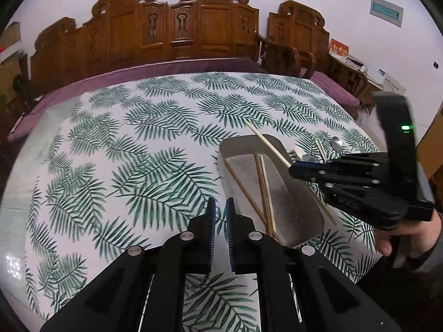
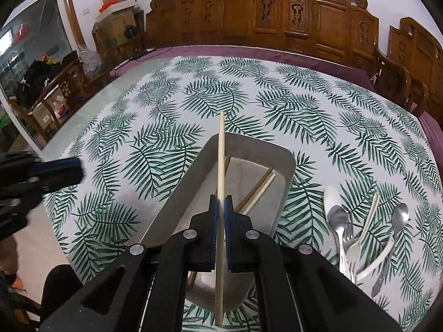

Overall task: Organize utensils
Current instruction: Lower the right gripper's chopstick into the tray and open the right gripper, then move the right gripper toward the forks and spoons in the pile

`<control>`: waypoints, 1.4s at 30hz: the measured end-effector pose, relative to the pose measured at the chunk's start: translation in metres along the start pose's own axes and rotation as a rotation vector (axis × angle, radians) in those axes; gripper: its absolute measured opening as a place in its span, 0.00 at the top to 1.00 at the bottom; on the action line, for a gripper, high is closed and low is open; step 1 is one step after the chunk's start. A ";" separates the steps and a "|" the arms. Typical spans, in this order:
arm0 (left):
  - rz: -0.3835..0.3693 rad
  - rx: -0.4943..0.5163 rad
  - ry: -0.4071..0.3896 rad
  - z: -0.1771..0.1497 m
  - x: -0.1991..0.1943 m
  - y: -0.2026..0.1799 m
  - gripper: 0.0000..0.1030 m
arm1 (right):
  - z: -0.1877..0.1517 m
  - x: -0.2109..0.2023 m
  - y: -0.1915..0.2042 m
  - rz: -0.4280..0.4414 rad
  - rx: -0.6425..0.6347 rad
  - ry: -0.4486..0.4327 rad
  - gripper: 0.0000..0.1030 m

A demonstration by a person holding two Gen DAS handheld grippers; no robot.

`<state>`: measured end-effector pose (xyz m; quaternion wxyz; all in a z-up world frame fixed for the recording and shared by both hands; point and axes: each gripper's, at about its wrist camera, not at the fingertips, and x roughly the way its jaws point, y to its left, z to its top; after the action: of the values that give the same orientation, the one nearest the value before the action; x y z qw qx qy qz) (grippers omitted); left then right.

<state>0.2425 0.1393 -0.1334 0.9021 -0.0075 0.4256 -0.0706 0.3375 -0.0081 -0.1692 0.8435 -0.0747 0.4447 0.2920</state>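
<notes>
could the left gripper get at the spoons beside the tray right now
Probably not directly. The spoons lie on the far side of the tray from the left gripper, and the right gripper, clamped on a chopstick over the tray, sits across that path.

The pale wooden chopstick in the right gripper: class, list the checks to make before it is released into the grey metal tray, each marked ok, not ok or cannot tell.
1. Right gripper shut on the pale wooden chopstick: ok.
2. Chopstick above the grey rectangular metal tray: ok.
3. Room in the tray beside the three chopsticks already there: ok.
4. Left gripper clear of the tray, holding nothing: ok.
5. Chopstick low enough to release: cannot tell.
</notes>
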 end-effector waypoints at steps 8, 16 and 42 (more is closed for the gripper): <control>0.035 -0.055 -0.002 -0.012 -0.013 0.008 0.88 | 0.003 0.032 -0.007 -0.004 0.031 0.034 0.94; 0.055 -0.061 0.002 -0.026 -0.023 -0.001 0.88 | -0.010 0.047 -0.011 0.000 0.043 0.069 0.93; -0.018 0.009 -0.046 -0.020 -0.030 -0.087 0.60 | -0.058 -0.106 -0.063 -0.002 0.050 -0.125 0.93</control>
<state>0.1978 0.0580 -0.1172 0.9110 -0.0088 0.4043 -0.0805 0.2856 -0.1272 -0.1275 0.8715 -0.0355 0.3983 0.2841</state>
